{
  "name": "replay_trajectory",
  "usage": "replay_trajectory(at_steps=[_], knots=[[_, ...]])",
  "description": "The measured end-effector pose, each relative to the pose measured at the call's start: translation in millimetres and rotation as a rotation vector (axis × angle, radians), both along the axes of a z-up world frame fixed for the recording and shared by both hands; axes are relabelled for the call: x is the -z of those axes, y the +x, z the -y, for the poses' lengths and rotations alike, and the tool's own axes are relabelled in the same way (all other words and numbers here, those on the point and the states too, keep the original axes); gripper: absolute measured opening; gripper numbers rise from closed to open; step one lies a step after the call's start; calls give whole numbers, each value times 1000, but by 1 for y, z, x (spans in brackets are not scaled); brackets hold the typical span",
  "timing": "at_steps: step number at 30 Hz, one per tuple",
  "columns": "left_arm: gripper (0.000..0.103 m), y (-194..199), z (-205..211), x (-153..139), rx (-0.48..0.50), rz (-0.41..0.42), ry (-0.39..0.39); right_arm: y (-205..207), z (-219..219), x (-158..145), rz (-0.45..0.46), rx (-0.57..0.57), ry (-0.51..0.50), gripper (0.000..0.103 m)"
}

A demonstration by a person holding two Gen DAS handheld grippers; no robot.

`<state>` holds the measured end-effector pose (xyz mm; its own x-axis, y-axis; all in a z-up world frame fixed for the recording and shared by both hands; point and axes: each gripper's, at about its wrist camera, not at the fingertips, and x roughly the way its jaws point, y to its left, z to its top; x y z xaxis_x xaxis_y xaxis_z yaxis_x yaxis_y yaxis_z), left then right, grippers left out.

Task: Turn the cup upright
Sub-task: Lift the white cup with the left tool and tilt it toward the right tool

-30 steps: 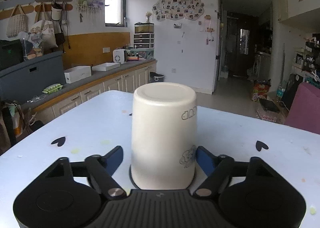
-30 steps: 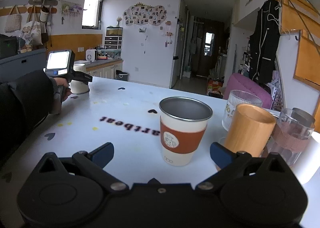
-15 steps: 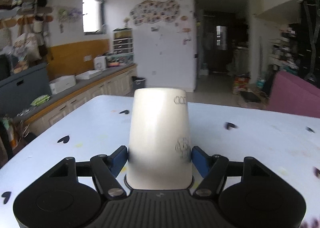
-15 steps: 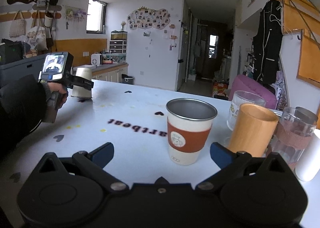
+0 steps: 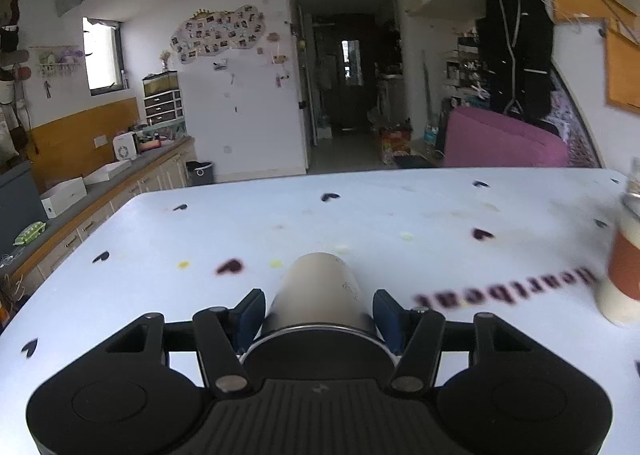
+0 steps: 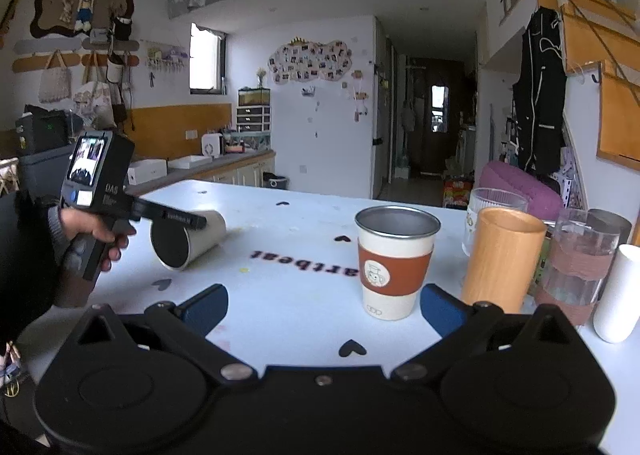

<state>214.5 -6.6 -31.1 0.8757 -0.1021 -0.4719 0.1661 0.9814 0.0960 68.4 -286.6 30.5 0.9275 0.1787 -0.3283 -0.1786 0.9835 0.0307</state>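
Note:
My left gripper (image 5: pixel 318 309) is shut on a cream cup (image 5: pixel 318 295) and holds it tilted over above the white table (image 5: pixel 360 215), its closed base pointing away from me. In the right wrist view the same cream cup (image 6: pixel 188 241) lies nearly on its side in the left gripper (image 6: pixel 176 217), its dark open mouth facing the camera. My right gripper (image 6: pixel 324 301) is open and empty, low over the table's near edge.
A steel-rimmed cup with an orange sleeve (image 6: pixel 394 261) stands upright at the table's middle and also shows in the left wrist view (image 5: pixel 624 259). A wooden tumbler (image 6: pixel 500 259), glasses (image 6: pixel 580 259) and a white cup (image 6: pixel 618 291) crowd the right.
The left gripper has lifted the cream cup off the table, swung right and rotated it from upside down to nearly on its side. The right gripper has stayed open and nearly still.

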Motion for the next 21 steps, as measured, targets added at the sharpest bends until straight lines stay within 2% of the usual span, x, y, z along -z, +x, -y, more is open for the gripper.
replay_trajectory(at_steps=[6, 9, 12, 18, 21], knots=[[60, -47, 10, -9, 74, -62, 9, -25, 2, -6, 45, -5, 7, 103], [60, -75, 15, -12, 151, -91, 19, -33, 0, -10, 59, -20, 8, 103], [60, -102, 21, -10, 220, -87, 46, -26, -3, -12, 44, -45, 9, 103], [60, -142, 27, -8, 324, -88, 46, 22, -9, -9, -149, -103, 165, 103], [68, -150, 29, -7, 362, -106, 59, 54, -18, 0, -273, -104, 247, 103]])
